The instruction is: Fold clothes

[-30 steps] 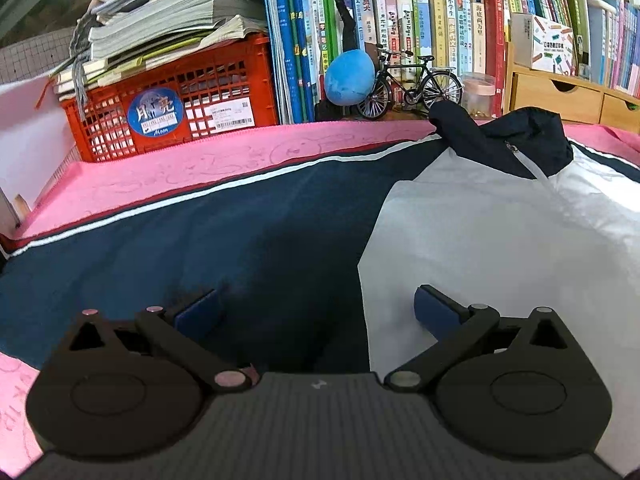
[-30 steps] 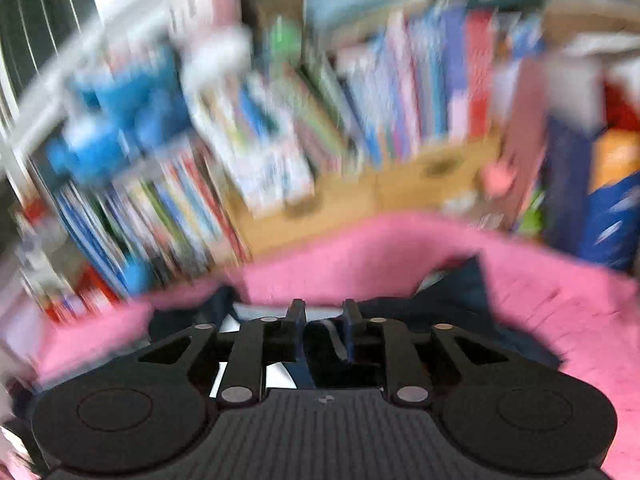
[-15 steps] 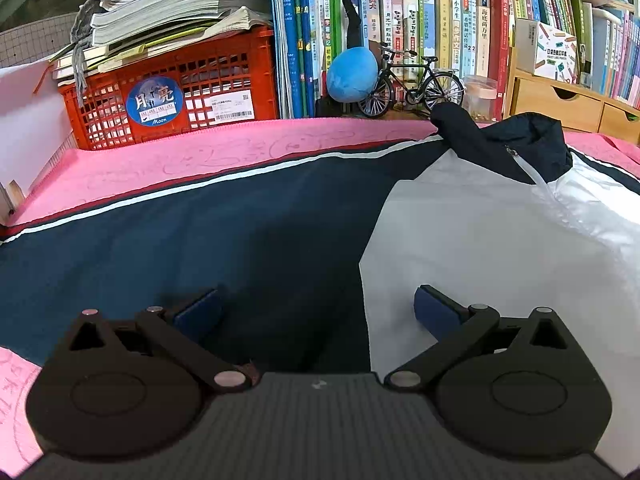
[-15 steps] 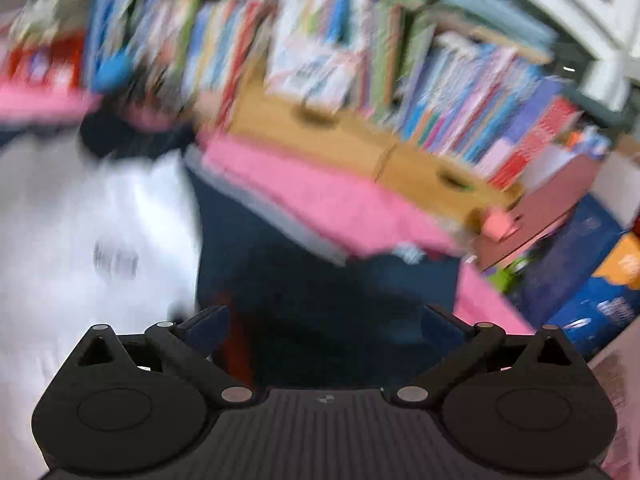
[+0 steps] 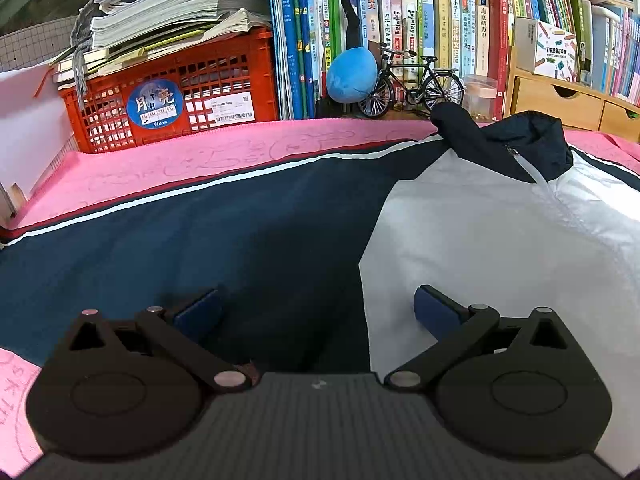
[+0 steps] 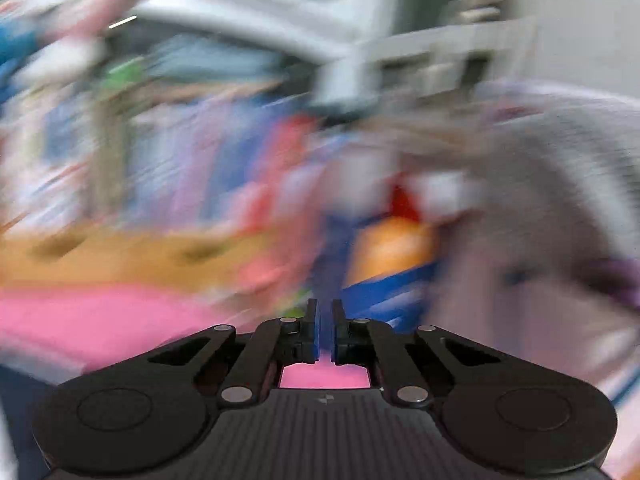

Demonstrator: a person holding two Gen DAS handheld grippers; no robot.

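A navy and white jacket (image 5: 500, 224) lies flat on the pink cloth (image 5: 200, 160), its navy sleeve (image 5: 180, 232) stretched to the left and its dark collar (image 5: 504, 140) at the back. My left gripper (image 5: 316, 308) is open and empty, low over the seam between the navy sleeve and the white body. My right gripper (image 6: 325, 322) is shut with nothing between its fingers. Its view is heavily blurred; the jacket does not show there, only the pink cloth (image 6: 100, 320) below.
A red crate (image 5: 168, 92) with stacked papers stands at the back left. Books (image 5: 420, 40), a blue plush ball (image 5: 352, 76), a model bicycle (image 5: 412, 84) and wooden drawers (image 5: 560, 100) line the back edge.
My right gripper closed after being open half a second ago, and swung up and right away from the jacket. My left gripper stays open and has barely moved.
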